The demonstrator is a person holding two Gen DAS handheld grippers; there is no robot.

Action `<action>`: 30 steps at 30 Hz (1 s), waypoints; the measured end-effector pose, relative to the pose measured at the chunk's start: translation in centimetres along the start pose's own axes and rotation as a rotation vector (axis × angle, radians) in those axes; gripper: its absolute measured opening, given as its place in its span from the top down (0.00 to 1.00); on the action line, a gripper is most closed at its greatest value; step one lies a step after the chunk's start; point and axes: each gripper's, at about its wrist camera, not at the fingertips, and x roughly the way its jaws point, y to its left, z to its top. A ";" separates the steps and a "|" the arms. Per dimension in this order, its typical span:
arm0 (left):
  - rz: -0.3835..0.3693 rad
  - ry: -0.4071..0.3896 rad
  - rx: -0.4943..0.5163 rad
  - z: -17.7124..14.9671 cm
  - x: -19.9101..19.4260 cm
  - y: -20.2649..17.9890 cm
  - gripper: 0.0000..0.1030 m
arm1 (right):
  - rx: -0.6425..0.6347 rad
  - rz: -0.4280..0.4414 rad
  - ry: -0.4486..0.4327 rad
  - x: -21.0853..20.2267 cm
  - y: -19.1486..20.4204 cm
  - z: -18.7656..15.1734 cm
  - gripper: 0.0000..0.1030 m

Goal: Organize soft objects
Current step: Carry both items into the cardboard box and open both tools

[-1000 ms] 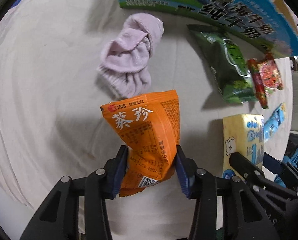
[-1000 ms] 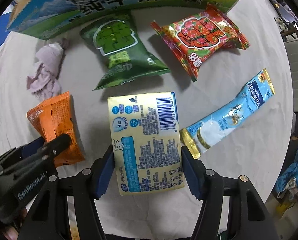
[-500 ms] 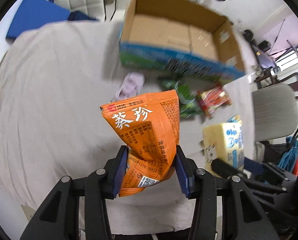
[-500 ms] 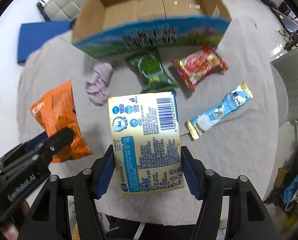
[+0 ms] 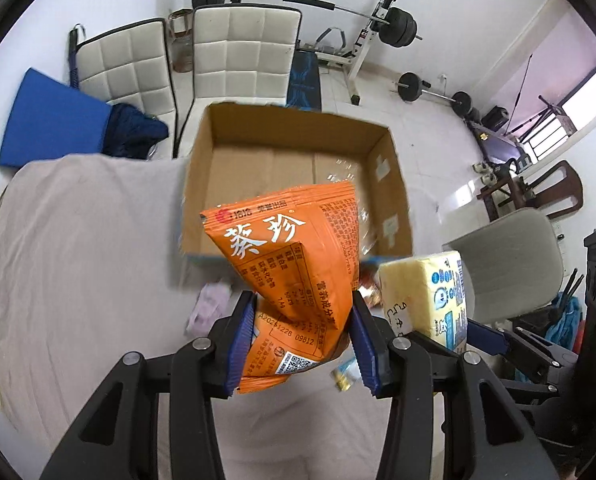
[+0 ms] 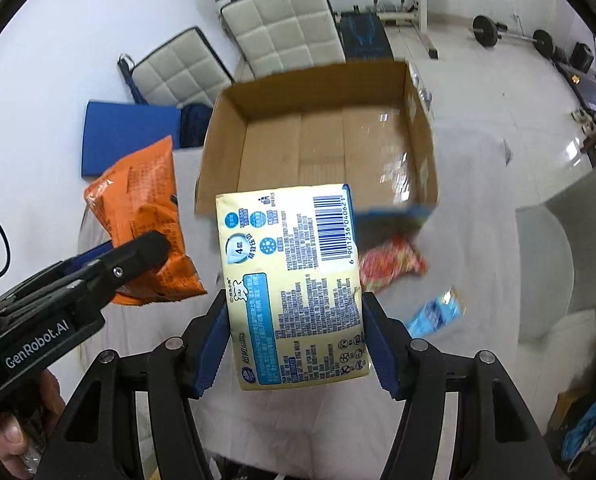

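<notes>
held high above the counter (image 5: 78, 240), both loads lifted clear, likely so that each could pass over the near wall of the box (image 6: 317, 128) and drop inside. box stood open at the far side of the cloth-covered counter, nothing seen in it.

left gripper (image 5: 303, 342) was closed on the orange bag (image 5: 294, 264), fingers (image 5: 242, 340) pinching its lower part, so that the bag crumpled at the waist. long axis of the bag ran roughly upright, a little tilted, printed top seam pointing up and toward the box.

right gripper (image 6: 294, 344) was closed on the yellow pack (image 6: 294, 280), gripped at both long sides near the lower half. long axis also upright along the fingers, barcode end pointing toward the box, back label facing the camera.

left lying on the counter near the box: red bag (image 6: 391, 264), blue sachet (image 6: 435, 312), pink cloth (image 5: 208, 306). seemed kept for later trips.
</notes>
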 end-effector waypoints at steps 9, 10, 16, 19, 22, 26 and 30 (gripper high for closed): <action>-0.076 0.115 -0.066 9.5 8.3 0.5 0.59 | 0.021 -0.061 -0.029 5.0 -3.8 10.1 0.37; -0.084 0.139 -0.075 10.5 9.8 0.7 0.59 | 0.021 -0.068 -0.023 6.2 -4.2 11.1 0.37; -0.125 0.258 -0.124 15.3 18.6 2.0 0.59 | 0.013 -0.109 0.027 14.2 -5.9 16.6 0.37; -0.162 0.311 -0.142 16.5 22.2 2.5 0.59 | 0.009 -0.129 0.054 17.6 -6.5 18.6 0.37; -0.189 0.360 -0.148 16.7 24.2 2.4 0.59 | 0.017 -0.141 0.083 20.5 -7.3 20.1 0.37; -0.162 0.375 -0.143 17.5 26.2 2.7 0.59 | 0.016 -0.161 0.103 23.3 -7.8 20.8 0.37; -0.178 0.392 -0.157 18.3 27.3 2.8 0.58 | 0.008 -0.170 0.114 25.2 -7.8 21.3 0.37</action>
